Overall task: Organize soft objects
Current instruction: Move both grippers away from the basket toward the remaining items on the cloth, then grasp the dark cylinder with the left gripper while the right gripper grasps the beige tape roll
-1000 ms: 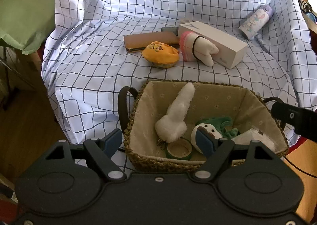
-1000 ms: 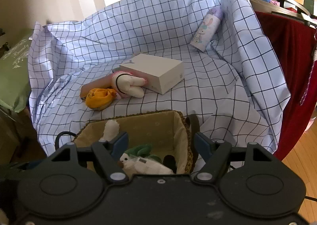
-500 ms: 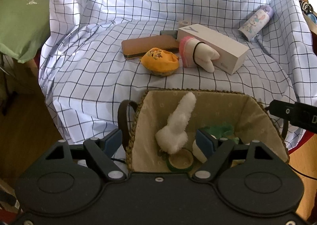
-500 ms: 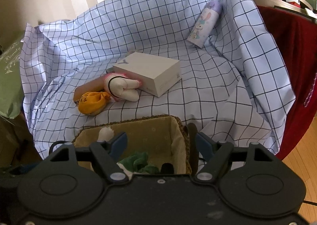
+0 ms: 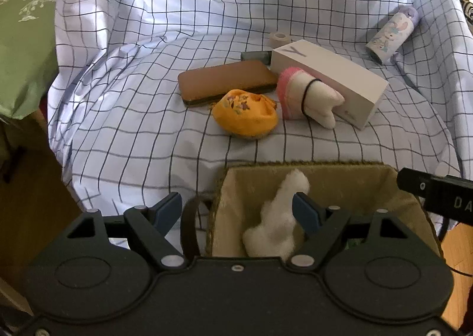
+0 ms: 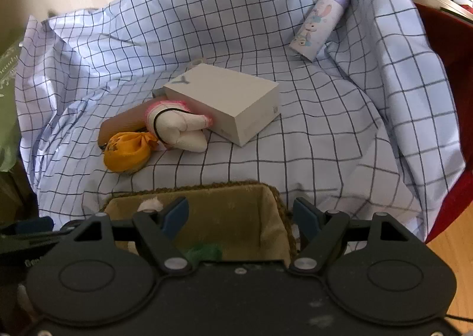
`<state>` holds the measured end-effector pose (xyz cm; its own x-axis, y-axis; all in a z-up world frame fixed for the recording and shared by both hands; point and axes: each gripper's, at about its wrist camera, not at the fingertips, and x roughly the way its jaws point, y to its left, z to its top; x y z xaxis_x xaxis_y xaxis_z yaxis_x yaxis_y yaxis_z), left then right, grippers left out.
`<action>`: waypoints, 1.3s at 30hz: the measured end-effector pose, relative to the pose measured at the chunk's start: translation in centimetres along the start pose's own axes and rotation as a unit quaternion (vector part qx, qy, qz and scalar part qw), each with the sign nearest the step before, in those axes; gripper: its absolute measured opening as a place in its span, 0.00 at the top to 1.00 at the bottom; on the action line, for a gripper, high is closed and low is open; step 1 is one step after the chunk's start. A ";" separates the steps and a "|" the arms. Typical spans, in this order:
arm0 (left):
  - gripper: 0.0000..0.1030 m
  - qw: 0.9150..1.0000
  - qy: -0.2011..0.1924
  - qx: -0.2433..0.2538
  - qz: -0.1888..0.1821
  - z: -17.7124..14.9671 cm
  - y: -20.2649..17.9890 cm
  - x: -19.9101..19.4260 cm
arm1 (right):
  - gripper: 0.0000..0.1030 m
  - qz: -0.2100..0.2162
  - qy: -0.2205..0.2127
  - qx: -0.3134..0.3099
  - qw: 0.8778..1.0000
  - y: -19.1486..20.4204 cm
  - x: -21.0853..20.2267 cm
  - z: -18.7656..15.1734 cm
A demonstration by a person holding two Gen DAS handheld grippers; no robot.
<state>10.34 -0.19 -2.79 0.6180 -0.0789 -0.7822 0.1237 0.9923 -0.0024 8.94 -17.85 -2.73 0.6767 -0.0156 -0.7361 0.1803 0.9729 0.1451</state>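
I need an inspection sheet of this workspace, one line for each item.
Surface: checked sheet, wrinkled.
Job's things: orange pouch and pink-white plush on the sheet; fluffy white toy in the basket.
Clutter: white box, brown case, printed bottle.
Grippers: left claw and right claw open, nothing held; the right has just been opening.
Cables: nothing seen.
Surroundings: green cushion, red cloth.

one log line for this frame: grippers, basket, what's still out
left gripper: open, empty | right gripper: open, empty | basket: white plush inside | out: orange pouch, pink-white plush
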 end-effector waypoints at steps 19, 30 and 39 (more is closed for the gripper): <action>0.24 1.000 0.004 -0.008 -0.028 9.1 2.0 5.5 | 0.24 0.013 -0.028 -0.055 0.998 3.0 5.0 9.4; 0.24 1.000 0.017 -0.009 -0.019 12.5 3.0 9.2 | 0.24 0.030 -0.039 -0.088 0.995 6.0 12.3 18.6; 0.24 1.000 0.028 -0.002 -0.014 13.9 3.3 11.6 | 0.25 0.023 0.018 -0.074 0.997 7.9 22.5 24.4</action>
<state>28.73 0.85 -3.18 0.5700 -0.1023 -0.8152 0.1372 0.9901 -0.0283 43.06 -16.13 -2.02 0.6554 0.0346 -0.7545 0.0407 0.9959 0.0810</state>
